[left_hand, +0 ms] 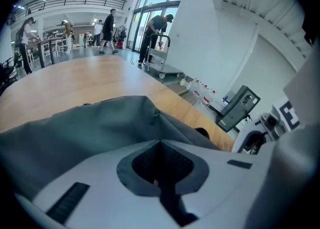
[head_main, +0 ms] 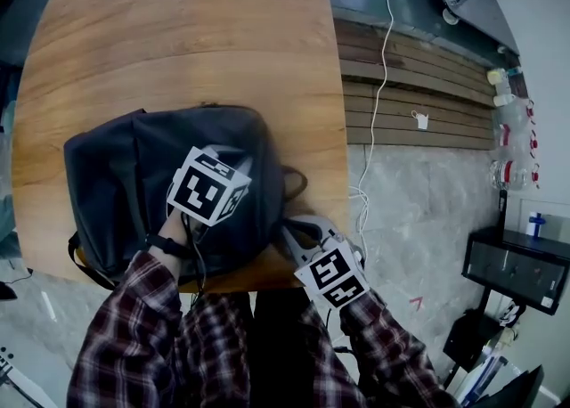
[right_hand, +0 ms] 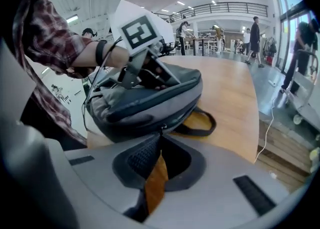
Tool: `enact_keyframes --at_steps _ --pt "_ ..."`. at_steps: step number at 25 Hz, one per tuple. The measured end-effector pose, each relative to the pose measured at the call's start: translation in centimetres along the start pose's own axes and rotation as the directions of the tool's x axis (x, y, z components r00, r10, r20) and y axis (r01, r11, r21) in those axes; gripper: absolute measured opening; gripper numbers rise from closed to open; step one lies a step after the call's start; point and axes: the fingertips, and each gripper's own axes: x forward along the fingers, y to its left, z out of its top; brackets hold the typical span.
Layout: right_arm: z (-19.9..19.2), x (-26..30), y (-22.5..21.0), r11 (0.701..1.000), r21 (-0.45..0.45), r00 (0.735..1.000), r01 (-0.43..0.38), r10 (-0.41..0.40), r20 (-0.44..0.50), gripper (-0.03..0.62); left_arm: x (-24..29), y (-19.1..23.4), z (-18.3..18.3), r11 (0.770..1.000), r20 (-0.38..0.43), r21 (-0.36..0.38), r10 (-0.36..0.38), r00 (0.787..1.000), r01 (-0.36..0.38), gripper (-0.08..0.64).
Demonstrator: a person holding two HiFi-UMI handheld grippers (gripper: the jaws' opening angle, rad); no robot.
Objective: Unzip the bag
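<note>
Lying flat on the surface (head_main: pixel 178 32), close to its near edge and right in front of the person, the bag (head_main: pixel 125 175) is running its long axis left to right. Its handle (right_hand: pixel 214 122) end is pointing to the person's right.

On the right tool (right_hand: pixel 161 139) the jaws are meeting at the tips. They are apparently pinching the small zip pull (right_hand: pixel 162 128) on the bag's near side wall, toward the handle end. Lower down, the gap between them is showing only wood.

On the left tool (left_hand: pixel 160 145) the jaws are closed and bearing down on the bag's top panel, nearer the middle. No view is showing whether a fold of fabric is caught between them.

Key relation: the pull is sitting directly ahead of the right tool, touching its tips, and the zip line is running along the bag's long axis, crosswise to that tool.

Judgement: the pull is going to need dragging sideways along that seam, not toward the person, with the left tool pinning the bag. Which direction opens it, I cannot tell.
</note>
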Motion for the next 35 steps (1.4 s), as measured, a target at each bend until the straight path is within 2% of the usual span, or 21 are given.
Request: enact_keyframes --at_steps 6,9,12,14,16,18,22,26,28,30,32,35 --pt "-1.1 -0.1 7.4 0.991 -0.017 0.991 -0.130 0.130 -0.009 0.018 0.2 0.6 1.2 1.000 0.003 -0.010 0.022 1.000 -0.022 0.008" --pt "-1.0 0.3 8.6 0.987 -0.026 0.987 -0.159 0.159 -0.017 0.018 0.3 0.7 1.6 1.000 0.000 -0.012 0.022 1.000 -0.022 0.008" --pt "-1.3 0.4 7.5 0.989 -0.027 0.989 -0.147 0.146 -0.020 0.018 0.7 1.1 1.8 1.000 0.000 -0.006 0.010 1.000 -0.010 0.008" --pt "-1.4 0.3 6.4 0.992 -0.041 0.992 -0.121 0.121 -0.019 0.018 0.7 1.8 1.9 0.999 0.000 0.029 0.020 1.000 -0.020 0.008" --pt "-1.1 0.2 5.1 0.994 -0.058 0.996 -0.089 0.089 -0.017 0.018 0.4 3.3 1.8 0.996 0.002 0.068 0.055 0.999 -0.055 0.008" --pt "-0.6 0.2 3.2 0.996 -0.068 0.999 -0.053 0.053 -0.011 0.018 -0.4 5.4 1.3 0.993 0.009 0.068 0.099 0.995 -0.099 0.008" --pt "0.9 1.0 -0.8 0.996 -0.090 1.000 0.006 -0.007 -0.008 0.018 -2.7 9.3 -0.4 0.984 0.035 -0.041 0.174 0.984 -0.173 0.008" --pt "3.4 2.8 -3.4 0.988 -0.151 1.000 0.021 -0.024 -0.019 0.018 -5.4 12.2 -2.5 0.952 0.075 -0.162 0.273 0.959 -0.259 0.008" --pt "4.6 4.1 -4.2 0.983 -0.184 0.999 0.018 -0.024 -0.029 0.018 -6.5 13.2 -3.4 0.931 0.075 -0.180 0.334 0.940 -0.317 0.008" --pt "5.7 5.2 -4.8 0.978 -0.206 0.999 0.017 -0.026 -0.037 0.018 -7.5 13.0 -4.2 0.923 0.060 -0.150 0.366 0.929 -0.355 0.008" --pt "6.5 6.0 -5.2 0.977 -0.214 0.999 0.016 -0.025 -0.040 0.018 -7.9 11.2 -4.3 0.941 0.064 -0.123 0.324 0.944 -0.315 0.008" --pt "7.3 6.7 -5.6 0.979 -0.205 0.999 0.008 -0.016 -0.037 0.018 -7.7 6.6 -3.1 0.979 0.103 -0.103 0.185 0.977 -0.175 0.008"
